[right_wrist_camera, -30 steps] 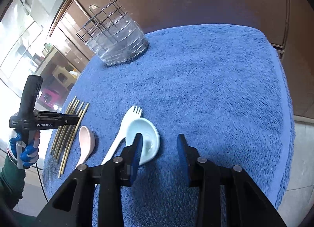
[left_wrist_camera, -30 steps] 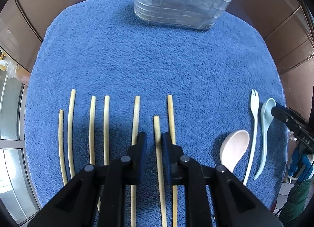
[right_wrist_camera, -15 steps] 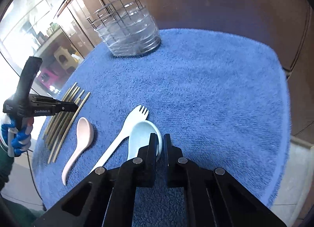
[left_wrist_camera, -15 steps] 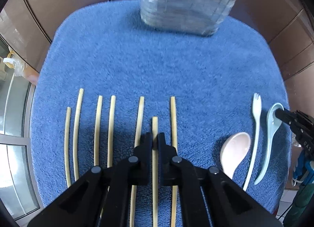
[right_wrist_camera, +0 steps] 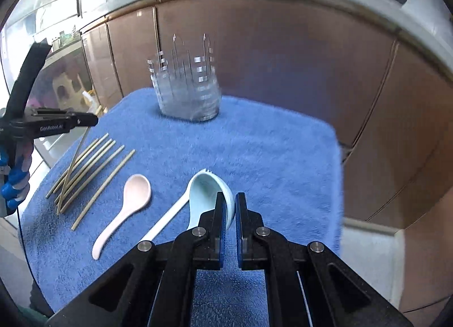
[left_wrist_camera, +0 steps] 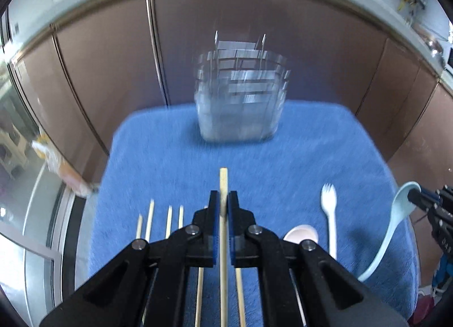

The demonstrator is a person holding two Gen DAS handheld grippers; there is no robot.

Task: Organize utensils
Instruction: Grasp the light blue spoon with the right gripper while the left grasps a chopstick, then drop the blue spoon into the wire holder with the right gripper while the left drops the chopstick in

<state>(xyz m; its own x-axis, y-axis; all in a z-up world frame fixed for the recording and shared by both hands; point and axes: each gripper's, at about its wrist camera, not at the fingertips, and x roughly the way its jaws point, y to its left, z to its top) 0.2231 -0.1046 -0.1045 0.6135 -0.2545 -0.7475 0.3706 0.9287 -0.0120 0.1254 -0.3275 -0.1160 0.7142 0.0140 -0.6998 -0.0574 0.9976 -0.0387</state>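
**Ana:** Utensils on the blue towel [right_wrist_camera: 283, 151], and both tools are busy. The left gripper [left_wrist_camera: 223, 205] is clamped on a single chopstick [left_wrist_camera: 223, 182], tip poking out ahead of the pads, the stick hanging clear above the cloth.

**Ben:** And from the right wrist camera that same stick slants down from the left gripper [right_wrist_camera: 93, 121] across the other chopsticks [right_wrist_camera: 93, 165], which lie in a loose row on the towel's left side.

**Ana:** Right gripper [right_wrist_camera: 230, 208] now: jaws pinched on the rim of the pale blue spoon [right_wrist_camera: 203, 194], bowl just ahead of the fingers. In the left view the spoon [left_wrist_camera: 393, 219] hangs off the cloth, handle drooping.

**Ben:** Pink spoon [right_wrist_camera: 127, 202] lies flat on the towel, between the chopsticks and the white fork [left_wrist_camera: 329, 213], which also rests on the cloth.

**Ana:** Wire holder [left_wrist_camera: 240, 100] stands upright at the far edge of the towel, blurred, well apart from both tools. Brown cabinet fronts [right_wrist_camera: 283, 58] behind it.

**Ben:** A gloved hand [right_wrist_camera: 14, 174] grips the left tool's handle.
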